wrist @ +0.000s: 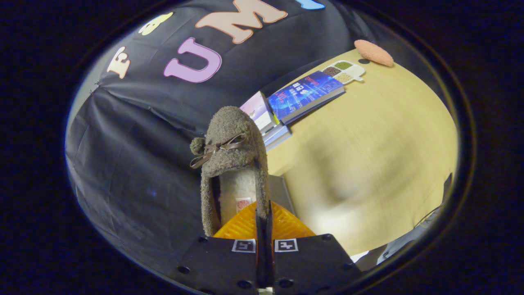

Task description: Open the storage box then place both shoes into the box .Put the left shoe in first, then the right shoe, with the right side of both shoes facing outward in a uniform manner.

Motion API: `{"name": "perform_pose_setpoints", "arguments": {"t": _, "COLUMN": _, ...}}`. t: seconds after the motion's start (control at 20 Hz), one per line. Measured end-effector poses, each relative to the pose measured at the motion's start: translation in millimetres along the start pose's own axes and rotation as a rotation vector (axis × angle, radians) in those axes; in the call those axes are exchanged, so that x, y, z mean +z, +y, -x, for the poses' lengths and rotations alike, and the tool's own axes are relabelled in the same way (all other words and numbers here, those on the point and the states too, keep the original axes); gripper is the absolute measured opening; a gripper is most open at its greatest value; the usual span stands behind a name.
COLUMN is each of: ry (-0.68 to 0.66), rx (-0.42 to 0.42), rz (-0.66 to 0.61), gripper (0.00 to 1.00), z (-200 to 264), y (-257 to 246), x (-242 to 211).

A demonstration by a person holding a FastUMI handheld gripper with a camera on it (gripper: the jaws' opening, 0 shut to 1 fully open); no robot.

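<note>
Gripper view. The tongs (264,213) are closed almost fully, their two fingers pressed together on the heel rim of a fuzzy grey-brown shoe (233,164), which they hold lifted. The shoe extends forward from the fingertips with its toe pointing away from the camera; a small ribbon bow (221,148) and a pompom (197,145) sit on its upper, and the pale lining with a small label shows in the opening just ahead of the fingers. A grey flat surface (281,191), unidentifiable here, lies just behind the shoe on its right. Beyond, the tan tabletop (368,155) carries a blue book (305,95) lying flat, a smaller pale book (258,110) stacked beside it over others, a white tray with four compartments (343,70), and an oval orange-pink pad (373,52) near the far edge.
</note>
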State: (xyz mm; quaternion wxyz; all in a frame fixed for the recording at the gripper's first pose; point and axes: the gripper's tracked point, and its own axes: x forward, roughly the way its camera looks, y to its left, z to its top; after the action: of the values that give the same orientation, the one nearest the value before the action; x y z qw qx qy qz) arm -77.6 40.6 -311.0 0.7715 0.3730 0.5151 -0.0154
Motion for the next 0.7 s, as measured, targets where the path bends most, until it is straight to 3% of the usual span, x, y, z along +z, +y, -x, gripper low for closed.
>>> {"name": "perform_pose_setpoints", "arguments": {"t": 0.4, "ry": 0.114, "rx": 0.011, "rz": 0.015, "gripper": 0.03, "z": -22, "y": 42, "x": -70}}
{"name": "perform_pose_setpoints", "arguments": {"t": 0.7, "ry": 0.146, "rx": -0.076, "rz": 0.073, "gripper": 0.04, "z": -37, "y": 37, "x": -101}}
